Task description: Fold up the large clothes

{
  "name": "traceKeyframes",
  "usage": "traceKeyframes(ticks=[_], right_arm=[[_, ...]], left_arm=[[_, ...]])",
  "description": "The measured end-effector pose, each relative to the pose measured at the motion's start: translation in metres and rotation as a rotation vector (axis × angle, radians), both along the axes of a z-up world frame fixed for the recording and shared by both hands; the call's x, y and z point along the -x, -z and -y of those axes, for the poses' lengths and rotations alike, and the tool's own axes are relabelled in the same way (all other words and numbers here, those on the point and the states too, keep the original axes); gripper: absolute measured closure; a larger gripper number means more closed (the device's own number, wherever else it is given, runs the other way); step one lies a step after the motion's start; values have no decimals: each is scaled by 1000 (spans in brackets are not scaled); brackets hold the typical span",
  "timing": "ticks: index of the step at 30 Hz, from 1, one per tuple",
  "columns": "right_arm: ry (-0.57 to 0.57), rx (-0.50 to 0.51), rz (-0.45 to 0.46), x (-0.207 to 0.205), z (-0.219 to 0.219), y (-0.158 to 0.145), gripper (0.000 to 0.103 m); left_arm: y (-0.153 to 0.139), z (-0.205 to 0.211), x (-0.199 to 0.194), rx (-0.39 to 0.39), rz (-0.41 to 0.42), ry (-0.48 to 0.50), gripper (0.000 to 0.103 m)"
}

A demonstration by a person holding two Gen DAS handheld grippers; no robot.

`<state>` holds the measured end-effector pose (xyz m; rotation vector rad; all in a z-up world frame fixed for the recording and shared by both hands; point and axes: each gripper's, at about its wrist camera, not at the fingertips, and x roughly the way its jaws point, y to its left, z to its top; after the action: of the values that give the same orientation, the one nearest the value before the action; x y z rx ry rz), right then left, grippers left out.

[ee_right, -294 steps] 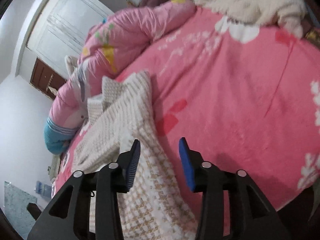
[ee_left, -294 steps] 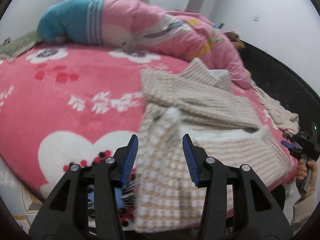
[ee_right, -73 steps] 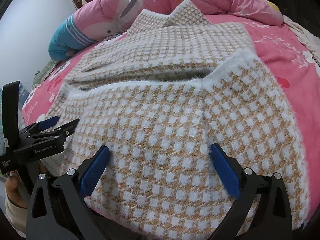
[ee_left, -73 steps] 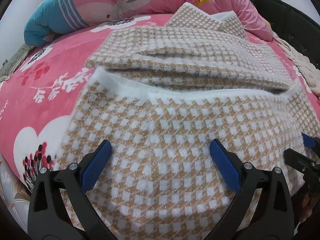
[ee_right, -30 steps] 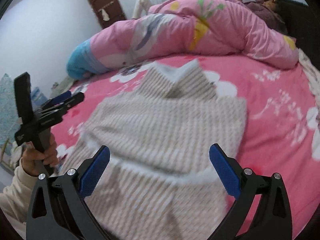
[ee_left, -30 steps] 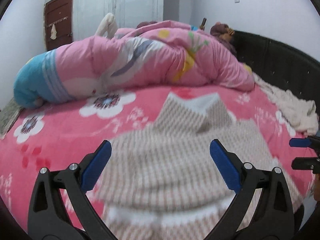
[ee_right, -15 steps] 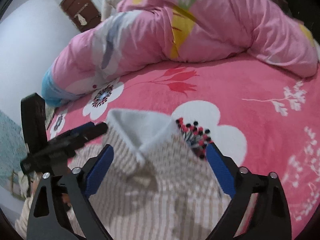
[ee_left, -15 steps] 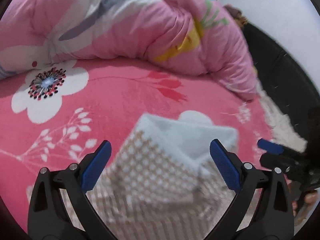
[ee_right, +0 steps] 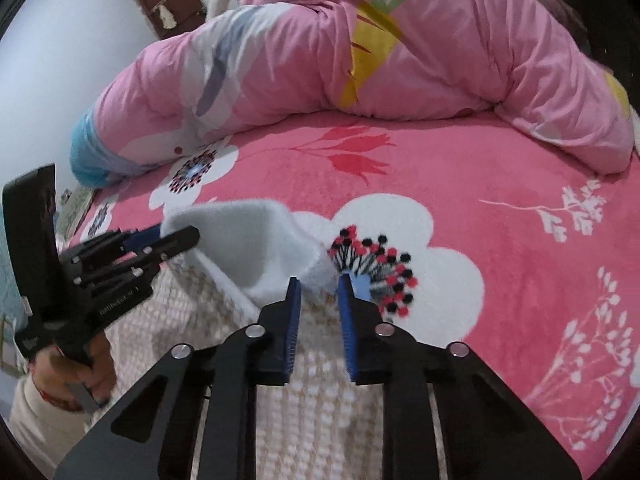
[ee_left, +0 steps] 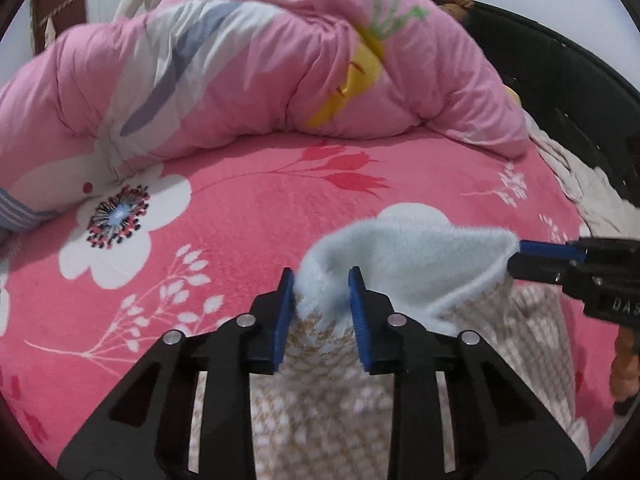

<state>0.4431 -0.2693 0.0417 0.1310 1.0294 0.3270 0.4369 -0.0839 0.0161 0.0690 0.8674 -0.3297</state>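
Pinching in from both sides now: the left gripper has just been closing its jaws and the blue pads sit pressed on a bunch of the sweater, right at one end of its fluffy white edge. Over on the other end, the right gripper has been closing too, and its pads clamp the opposite corner of that same white edge. From the left wrist view you can see the right gripper's blue tip touching the far corner of the fabric, with a hand wrapped around its handle below. From the right wrist view the left gripper comes in from the side, a cream sleeve behind the hand that carries it.

The sweater, tan-and-white checked, lies on the pink floral blanket at the near side of the bed, and its gripped white edge stands up off the surface between the two tools. Beyond it the blanket runs bare, big white flowers and red tulips printed across it. A rolled pink quilt lies across the far side of the bed, well apart from the sweater. A dark padded headboard curves round one side, with a cream knitted throw bunched against it. A brown door shows in the far wall.
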Motion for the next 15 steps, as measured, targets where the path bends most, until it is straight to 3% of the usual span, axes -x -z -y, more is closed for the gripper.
traceKeyframes(ticks=[5, 10, 12, 15], right_arm=[[-70, 41, 16, 47, 0, -3, 85], [-139, 132, 16, 86, -4, 7, 85], [-153, 112, 50, 97, 1, -5, 85], [-150, 26, 166, 97, 10, -49, 85]], left_arm=[[-10, -9, 43, -26, 22, 39, 78], [1, -13, 80, -98, 38, 76, 80], [7, -12, 91, -127, 43, 88, 81], [14, -11, 103, -170, 59, 113, 82]])
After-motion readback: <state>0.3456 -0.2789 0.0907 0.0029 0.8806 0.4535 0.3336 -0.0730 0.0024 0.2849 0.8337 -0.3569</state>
